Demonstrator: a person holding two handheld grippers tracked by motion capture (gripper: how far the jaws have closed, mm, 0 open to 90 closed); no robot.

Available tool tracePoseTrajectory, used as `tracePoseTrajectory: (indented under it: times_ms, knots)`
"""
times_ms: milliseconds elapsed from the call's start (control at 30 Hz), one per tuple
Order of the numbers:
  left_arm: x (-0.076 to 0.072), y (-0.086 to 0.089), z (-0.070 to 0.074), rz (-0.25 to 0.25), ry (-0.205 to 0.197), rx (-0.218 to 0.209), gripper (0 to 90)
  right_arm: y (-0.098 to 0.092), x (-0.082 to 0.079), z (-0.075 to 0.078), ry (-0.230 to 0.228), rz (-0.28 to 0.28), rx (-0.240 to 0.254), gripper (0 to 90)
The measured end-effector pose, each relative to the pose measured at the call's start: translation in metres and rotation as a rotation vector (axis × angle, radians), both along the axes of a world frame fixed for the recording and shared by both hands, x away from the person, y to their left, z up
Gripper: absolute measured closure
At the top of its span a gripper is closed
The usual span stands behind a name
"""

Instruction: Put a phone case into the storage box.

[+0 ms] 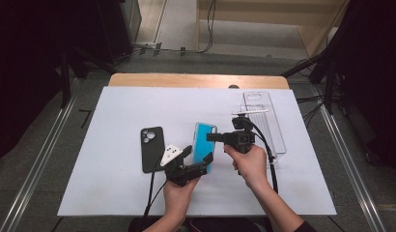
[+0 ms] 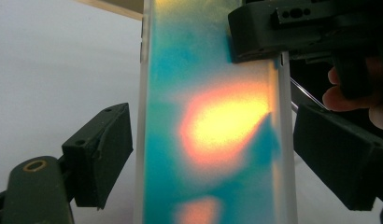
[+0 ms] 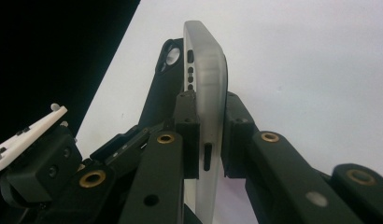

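The right gripper (image 3: 210, 140) pinches the phone (image 3: 206, 79) by its thin edge, its two pads pressed flat against the phone's front and back. The left gripper (image 2: 213, 154) stands spread, with the phone between its pads (image 2: 103, 149) and a visible gap on each side.

In the high view both grippers meet at the phone (image 1: 204, 145), held tilted over the middle of the desk (image 1: 114, 193), toward its near edge. The left gripper view shows the blue and orange screen close up; the right gripper view shows instead the phone's pale side with buttons and a slot. A black phone case (image 1: 152, 149) lies flat just left of the phone. A clear tray (image 1: 275, 130) sits near the desk's far right corner.
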State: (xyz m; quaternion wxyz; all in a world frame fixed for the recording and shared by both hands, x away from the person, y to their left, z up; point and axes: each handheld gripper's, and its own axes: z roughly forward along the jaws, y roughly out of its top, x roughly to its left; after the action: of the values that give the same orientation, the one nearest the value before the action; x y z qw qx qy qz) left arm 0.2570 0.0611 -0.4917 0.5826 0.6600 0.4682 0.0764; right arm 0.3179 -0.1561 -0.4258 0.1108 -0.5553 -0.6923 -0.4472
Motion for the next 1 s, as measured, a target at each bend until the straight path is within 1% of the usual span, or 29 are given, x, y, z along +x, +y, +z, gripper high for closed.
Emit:
tracePoseTrajectory:
  times_ms: [33,100,133,233,300,367,400,500,567,633,700,733,767,833,933,1000]
  knots:
    - [0.000,0.000,0.000,-0.009,0.005,-0.006,8.4,0.000,0.000,0.000,-0.001,0.001,-0.003,77.8]
    - [0.001,0.001,0.002,-0.010,0.011,0.011,8.4,0.000,0.000,0.000,-0.010,-0.001,-0.010,77.8]
    - [0.002,0.000,0.002,-0.018,0.014,0.010,8.4,0.000,-0.001,0.001,-0.013,0.000,-0.021,77.8]
    - [0.002,0.000,0.003,-0.020,0.031,0.023,8.4,0.000,-0.001,0.002,-0.034,-0.005,-0.044,77.8]
    - [0.002,0.000,0.004,-0.014,0.024,0.044,8.7,0.000,-0.002,0.004,-0.048,-0.009,-0.062,77.8]
    - [0.002,0.000,0.006,-0.018,0.020,0.052,8.9,-0.001,-0.002,0.006,-0.062,-0.012,-0.081,77.7]
    - [0.002,0.000,0.007,-0.020,0.025,0.057,8.9,-0.001,-0.002,0.007,-0.069,-0.014,-0.087,77.8]
    - [0.004,0.001,0.010,-0.029,0.042,0.060,8.9,-0.002,-0.004,0.009,-0.097,-0.016,-0.112,77.7]
    - [0.005,0.001,0.011,-0.030,0.046,0.061,9.4,-0.002,-0.006,0.010,-0.128,-0.014,-0.136,77.7]
    - [0.009,0.003,0.014,-0.051,0.083,0.071,10.4,-0.001,-0.007,0.012,-0.153,-0.017,-0.162,77.7]
    - [0.012,0.003,0.015,-0.072,0.109,0.089,10.4,-0.002,-0.009,0.013,-0.175,-0.015,-0.175,77.7]
    - [0.014,0.003,0.016,-0.084,0.129,0.104,10.4,-0.002,-0.009,0.014,-0.180,-0.014,-0.175,77.7]
    - [0.015,0.003,0.016,-0.090,0.141,0.116,10.4,-0.003,-0.010,0.015,-0.184,-0.012,-0.178,77.8]
    - [0.018,0.005,0.017,-0.105,0.159,0.118,10.5,-0.003,-0.011,0.016,-0.196,-0.013,-0.180,77.8]
    - [0.021,0.007,0.019,-0.112,0.176,0.117,12.9,-0.005,-0.012,0.017,-0.214,-0.004,-0.188,77.7]
    - [0.024,0.010,0.022,-0.127,0.197,0.116,12.9,-0.006,-0.013,0.017,-0.224,0.006,-0.198,77.7]
